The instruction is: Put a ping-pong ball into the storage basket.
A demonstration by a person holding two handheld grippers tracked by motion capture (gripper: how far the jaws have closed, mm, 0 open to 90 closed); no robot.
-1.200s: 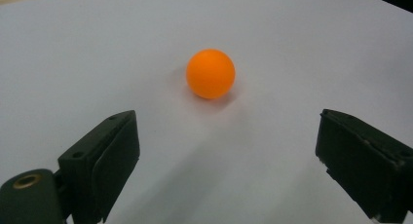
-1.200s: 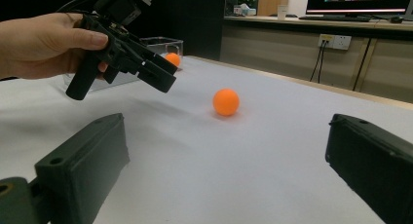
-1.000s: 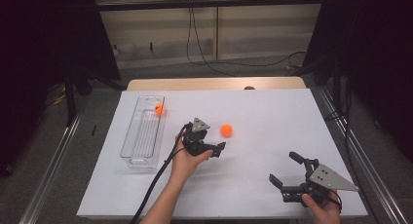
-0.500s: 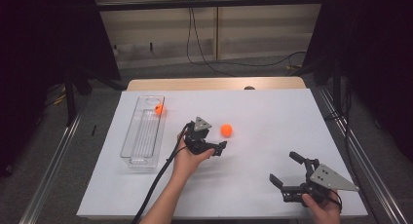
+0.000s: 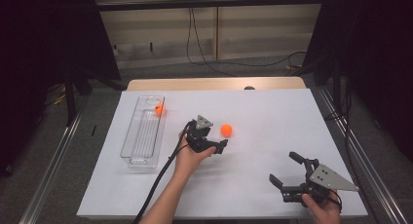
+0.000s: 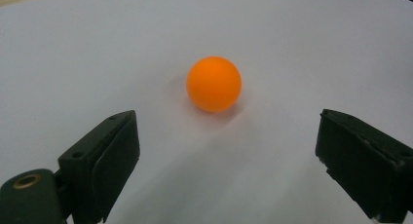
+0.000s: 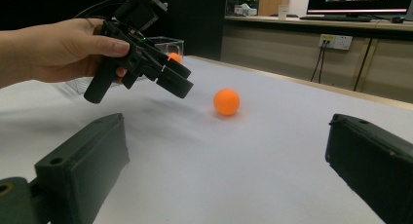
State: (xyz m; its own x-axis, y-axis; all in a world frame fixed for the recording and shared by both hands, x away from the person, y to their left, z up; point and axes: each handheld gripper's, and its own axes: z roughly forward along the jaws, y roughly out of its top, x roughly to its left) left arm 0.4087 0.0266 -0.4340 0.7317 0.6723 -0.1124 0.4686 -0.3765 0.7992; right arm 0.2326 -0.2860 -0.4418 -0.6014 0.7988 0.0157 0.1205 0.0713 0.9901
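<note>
A white worktop (image 5: 272,112) stood on a grey floor (image 5: 87,136), flanked by dark curtains (image 5: 44,44). Behind it ran a beige wall (image 5: 253,24) with trailing black cables (image 5: 204,48) and a socket (image 7: 334,41).

Orange ball (image 6: 214,84) on white table (image 5: 272,117), black grippers, clear tray (image 5: 142,132)

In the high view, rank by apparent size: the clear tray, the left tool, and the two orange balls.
1. Tray, clearly largest.
2. Left tool.
3. Ball on the table and ball in the tray: they look alike; the tray ball sits farther off and partly hidden, so no ranking.
</note>
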